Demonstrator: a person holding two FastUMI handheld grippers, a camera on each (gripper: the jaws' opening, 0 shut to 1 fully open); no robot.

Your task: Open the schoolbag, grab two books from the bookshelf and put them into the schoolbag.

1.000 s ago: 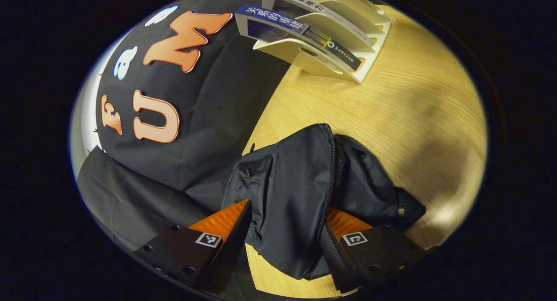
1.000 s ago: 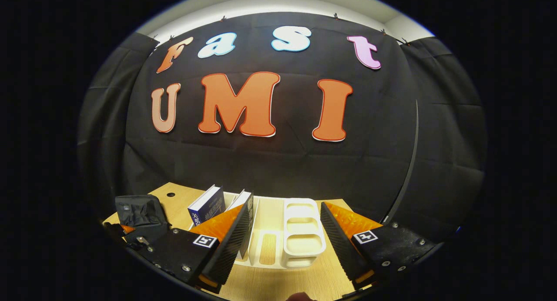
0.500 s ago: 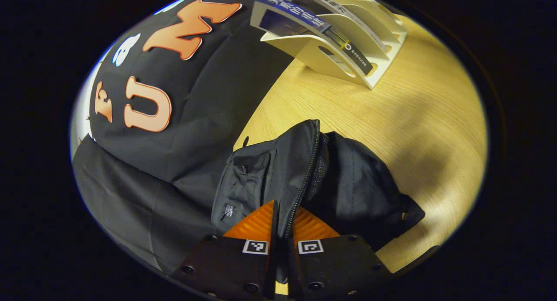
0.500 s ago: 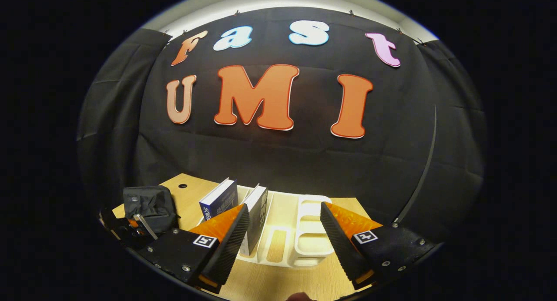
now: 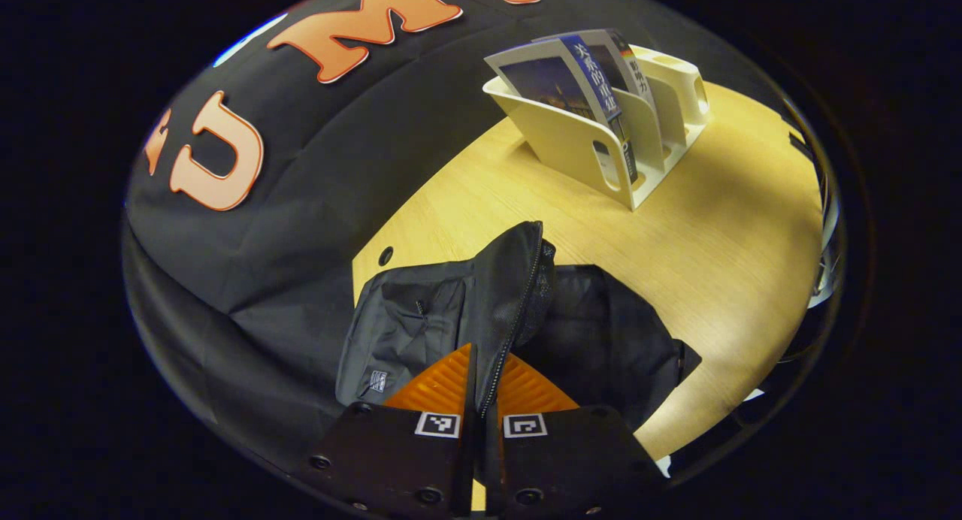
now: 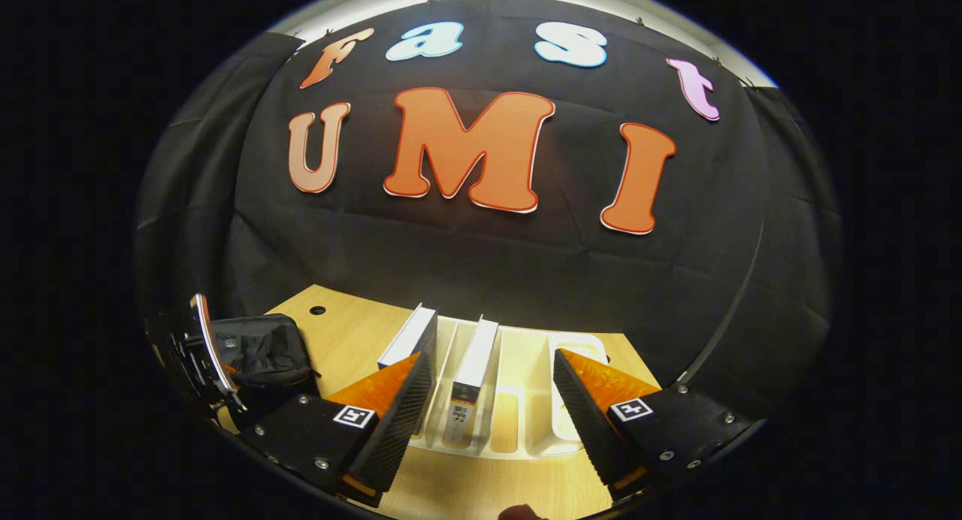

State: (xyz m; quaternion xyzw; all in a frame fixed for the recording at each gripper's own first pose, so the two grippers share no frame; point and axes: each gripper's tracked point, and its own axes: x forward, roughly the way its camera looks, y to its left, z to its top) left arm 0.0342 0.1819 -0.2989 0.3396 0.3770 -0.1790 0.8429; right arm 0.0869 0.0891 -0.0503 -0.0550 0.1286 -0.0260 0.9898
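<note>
The black schoolbag [image 5: 421,317] lies slumped on the wooden table [image 5: 714,227]. My left gripper [image 5: 481,381] is shut on a raised fold of the bag along its zipper [image 5: 518,309], with mesh showing beside the zipper. Beyond it, the cream bookshelf [image 5: 571,140] holds a blue-spined book [image 5: 597,77] and a second book [image 5: 631,61] behind it. In the right gripper view, my right gripper [image 6: 492,370] is open just in front of the bookshelf [image 6: 537,430]. The second book [image 6: 473,362] stands in line between its fingers, and the first book [image 6: 409,336] is by the left finger. The schoolbag [image 6: 259,347] and left gripper [image 6: 201,343] are at far left.
The black cloth wall stands close behind the bookshelf and the bag. A small round hole [image 5: 385,255] sits in the tabletop near the bag. Bare wood [image 5: 676,279] lies between bag and shelf. The shelf's right-hand slots [image 6: 575,347] hold nothing.
My left gripper went from open around the bag to shut on its zipper fold and has drawn it up. My right gripper shifted so the second book now lines up between its fingers.
</note>
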